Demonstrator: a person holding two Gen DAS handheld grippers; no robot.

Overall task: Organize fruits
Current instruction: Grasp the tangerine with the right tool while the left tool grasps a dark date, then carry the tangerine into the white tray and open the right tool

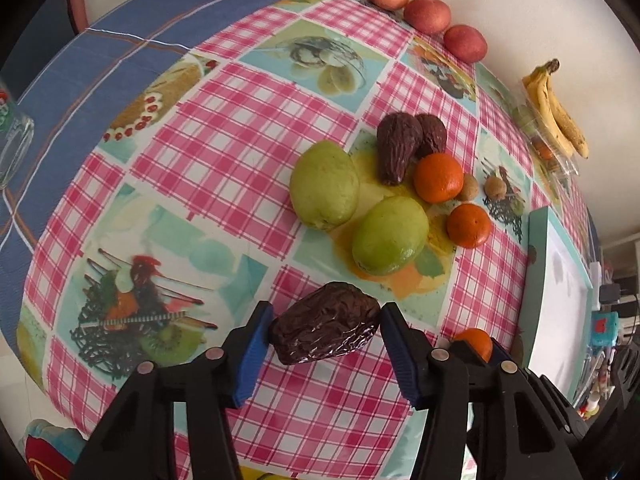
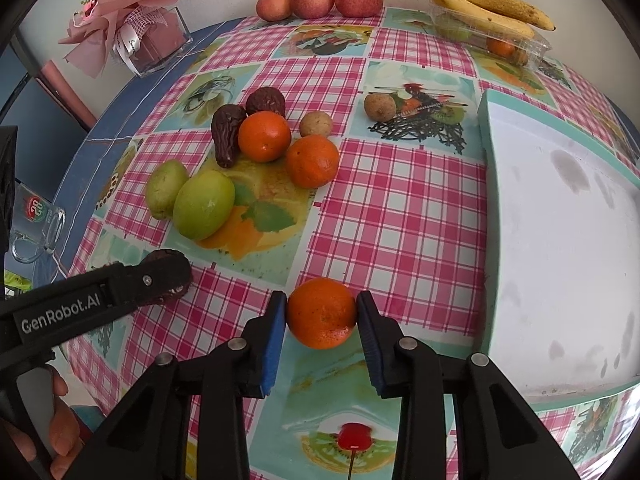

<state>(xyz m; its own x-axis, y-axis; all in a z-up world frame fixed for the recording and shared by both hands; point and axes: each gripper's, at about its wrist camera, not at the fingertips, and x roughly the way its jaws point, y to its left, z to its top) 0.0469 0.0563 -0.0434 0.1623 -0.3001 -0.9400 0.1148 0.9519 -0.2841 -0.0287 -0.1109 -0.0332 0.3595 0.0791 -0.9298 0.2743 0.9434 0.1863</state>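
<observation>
Person's hand (image 2: 60, 432) in right view only

The checked tablecloth (image 2: 400, 208) lies bare between the fruit cluster and the white tray (image 2: 560, 240); passage is open there. The tray's raised wall bounds the right side. Two green fruits (image 2: 192, 200), two oranges (image 2: 288, 148) and dark dates (image 2: 228, 132) block the centre-left. Apples (image 2: 316, 0) and bananas (image 2: 488, 4) line the far edge. A glass mug (image 2: 36, 224) stands at the left edge.
</observation>
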